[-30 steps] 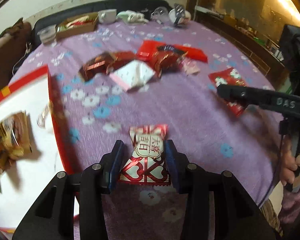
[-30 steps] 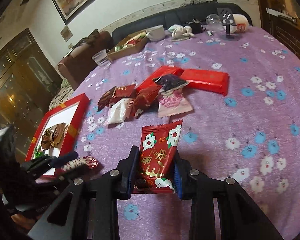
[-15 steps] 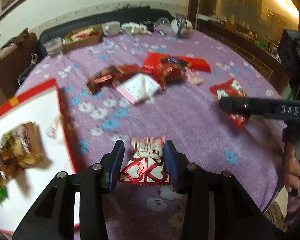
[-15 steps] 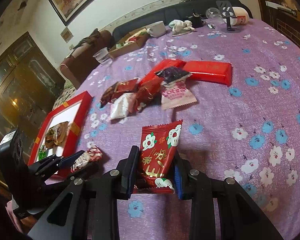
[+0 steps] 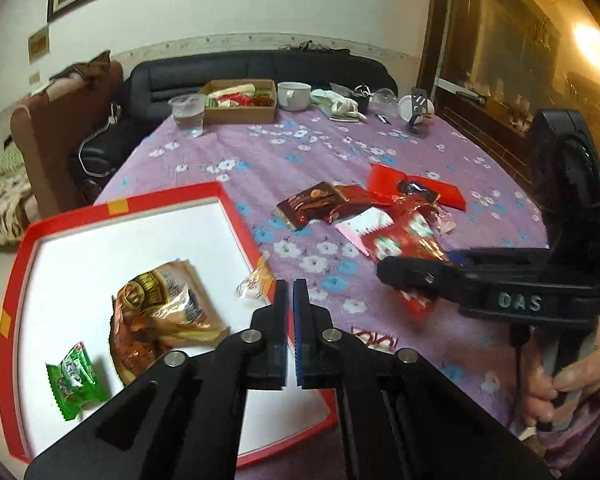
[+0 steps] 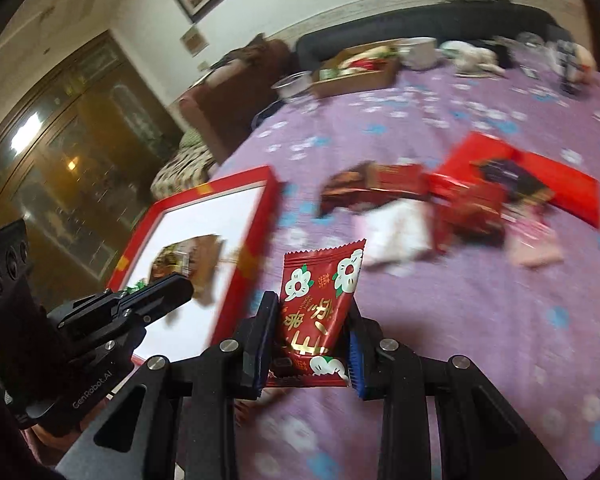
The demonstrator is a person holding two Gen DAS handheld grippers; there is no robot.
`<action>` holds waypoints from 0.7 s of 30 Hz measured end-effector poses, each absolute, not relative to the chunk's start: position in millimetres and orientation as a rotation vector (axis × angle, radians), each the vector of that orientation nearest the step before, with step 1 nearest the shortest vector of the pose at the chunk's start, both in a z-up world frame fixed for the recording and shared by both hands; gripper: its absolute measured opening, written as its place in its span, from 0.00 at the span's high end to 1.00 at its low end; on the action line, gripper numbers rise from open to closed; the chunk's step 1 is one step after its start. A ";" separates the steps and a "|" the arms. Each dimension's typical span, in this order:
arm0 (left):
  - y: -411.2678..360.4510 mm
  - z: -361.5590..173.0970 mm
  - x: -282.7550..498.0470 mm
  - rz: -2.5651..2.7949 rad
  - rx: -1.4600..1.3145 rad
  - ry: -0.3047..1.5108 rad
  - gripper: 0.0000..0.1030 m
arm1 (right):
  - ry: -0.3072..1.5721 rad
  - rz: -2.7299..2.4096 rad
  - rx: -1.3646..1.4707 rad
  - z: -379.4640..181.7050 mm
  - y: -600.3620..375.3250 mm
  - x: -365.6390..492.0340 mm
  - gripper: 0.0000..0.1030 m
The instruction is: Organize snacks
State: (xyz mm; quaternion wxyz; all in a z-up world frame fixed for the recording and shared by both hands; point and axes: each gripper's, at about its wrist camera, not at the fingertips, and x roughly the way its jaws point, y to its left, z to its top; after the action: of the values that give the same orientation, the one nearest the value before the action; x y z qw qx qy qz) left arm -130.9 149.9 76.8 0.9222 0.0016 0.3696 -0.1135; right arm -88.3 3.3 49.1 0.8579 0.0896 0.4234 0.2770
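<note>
My left gripper [image 5: 290, 286] is shut with nothing between its fingers, above the right rim of the red tray [image 5: 20, 264]. A red-and-white candy [image 5: 374, 342] lies on the purple cloth just right of it. In the tray lie brown snack packs [image 5: 160, 312] and a green candy [image 5: 74, 380]. A clear-wrapped sweet [image 5: 256, 280] rests at the tray's rim. My right gripper [image 6: 312, 320] is shut on a red packet with white flowers [image 6: 320, 304], close to the tray's [image 6: 260, 216] right side. The left gripper [image 6: 180, 288] shows at the left of the right wrist view.
A heap of red, brown and pink snack packs [image 5: 340, 204] and flat red boxes [image 5: 444, 192] lies mid-table. At the far edge stand a cardboard box of snacks [image 5: 240, 102], a plastic cup [image 5: 188, 114] and a white mug [image 5: 294, 94]. A hand [image 5: 560, 384] holds the right gripper.
The left gripper has closed empty, and the red-and-white candy is out of its fingers. It rose and swung left over the tray. The right gripper carried its red packet left toward the tray.
</note>
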 end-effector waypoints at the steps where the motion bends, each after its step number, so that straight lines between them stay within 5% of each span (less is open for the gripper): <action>1: 149.1 75.9 -132.6 -0.257 0.009 0.765 0.99 | 0.883 0.585 0.191 50.7 8.4 -87.0 0.70; 21: 57.7 20.4 -139.7 -0.573 0.267 0.941 0.93 | 0.871 0.441 0.371 28.1 -95.9 -92.5 0.67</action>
State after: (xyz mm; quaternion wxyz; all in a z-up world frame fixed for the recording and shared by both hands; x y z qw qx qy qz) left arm -139.7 57.7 20.4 0.8435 0.1267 0.4459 -0.2714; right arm -92.5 -95.9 28.1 0.8668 0.1773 0.4159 0.2104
